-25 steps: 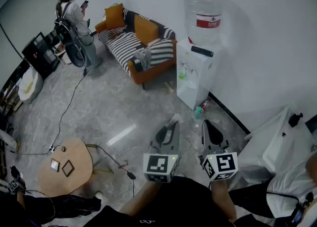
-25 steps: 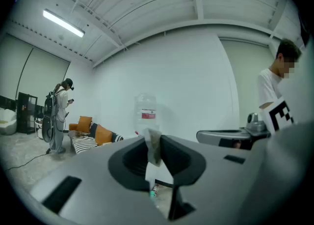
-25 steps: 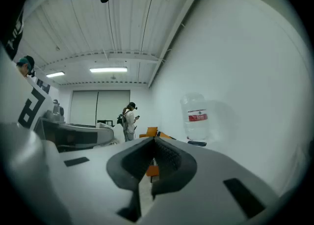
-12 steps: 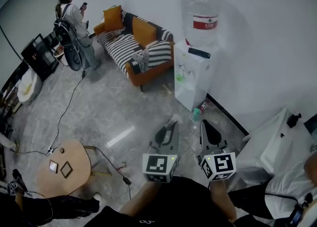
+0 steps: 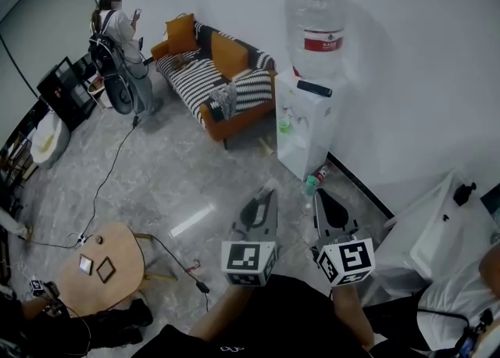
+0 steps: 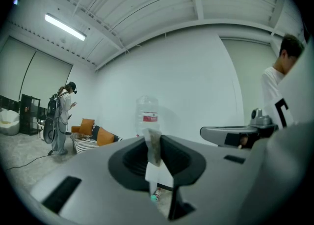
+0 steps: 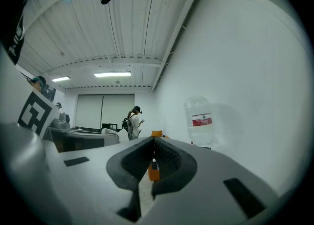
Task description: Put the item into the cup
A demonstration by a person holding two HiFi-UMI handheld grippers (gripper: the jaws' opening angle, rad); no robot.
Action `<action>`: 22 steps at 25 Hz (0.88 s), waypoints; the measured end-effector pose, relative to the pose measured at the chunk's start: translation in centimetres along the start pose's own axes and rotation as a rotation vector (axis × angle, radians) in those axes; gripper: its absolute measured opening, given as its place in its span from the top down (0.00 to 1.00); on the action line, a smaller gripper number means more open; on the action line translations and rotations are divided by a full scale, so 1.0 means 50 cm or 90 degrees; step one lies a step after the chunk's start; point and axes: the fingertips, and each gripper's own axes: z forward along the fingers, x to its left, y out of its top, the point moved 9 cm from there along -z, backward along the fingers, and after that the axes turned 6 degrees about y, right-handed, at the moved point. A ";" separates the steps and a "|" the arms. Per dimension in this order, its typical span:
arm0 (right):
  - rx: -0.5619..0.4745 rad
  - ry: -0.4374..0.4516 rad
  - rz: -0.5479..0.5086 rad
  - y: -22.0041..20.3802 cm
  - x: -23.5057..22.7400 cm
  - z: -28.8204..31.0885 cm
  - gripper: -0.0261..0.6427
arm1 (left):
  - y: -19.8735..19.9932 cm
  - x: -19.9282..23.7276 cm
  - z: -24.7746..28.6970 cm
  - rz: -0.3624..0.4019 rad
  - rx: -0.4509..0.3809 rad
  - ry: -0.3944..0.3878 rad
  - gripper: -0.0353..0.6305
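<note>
The left gripper [image 5: 268, 194] was pinched shut on a thin little packet [image 6: 153, 150], held out level above the floor [image 5: 180, 169]. The right gripper [image 7: 153, 146] was shut, with nothing in it. I saw no sure cup, only a small green thing [image 5: 286, 123] on the water dispenser [image 5: 301, 134] by the wall. It would be best to hold the pinch tight and let go only right over the cup's mouth.

Two grey moulded two-jaw tools are carried: the left gripper [image 5: 268, 192] and the right gripper [image 5: 319, 195]. Each is lined with dark ribbed pads [image 6: 130, 159], cut with rectangular slots [image 6: 61, 189], and backed by a white cube [image 5: 248, 263] printed with black square markers. A black top [image 5: 273, 321] is worn.
</note>
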 end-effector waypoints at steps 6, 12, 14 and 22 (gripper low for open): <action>-0.010 0.015 -0.011 0.011 -0.003 0.010 0.95 | 0.012 0.008 0.012 -0.007 -0.016 0.003 0.85; -0.008 0.021 -0.027 0.001 -0.019 0.033 0.95 | 0.010 0.013 0.047 -0.016 -0.029 -0.010 0.85; -0.002 0.016 -0.029 -0.003 -0.032 0.044 0.95 | 0.010 0.016 0.066 -0.017 -0.031 -0.017 0.85; 0.029 0.012 -0.015 -0.025 -0.073 0.108 0.95 | -0.012 0.053 0.138 -0.040 -0.013 -0.005 0.85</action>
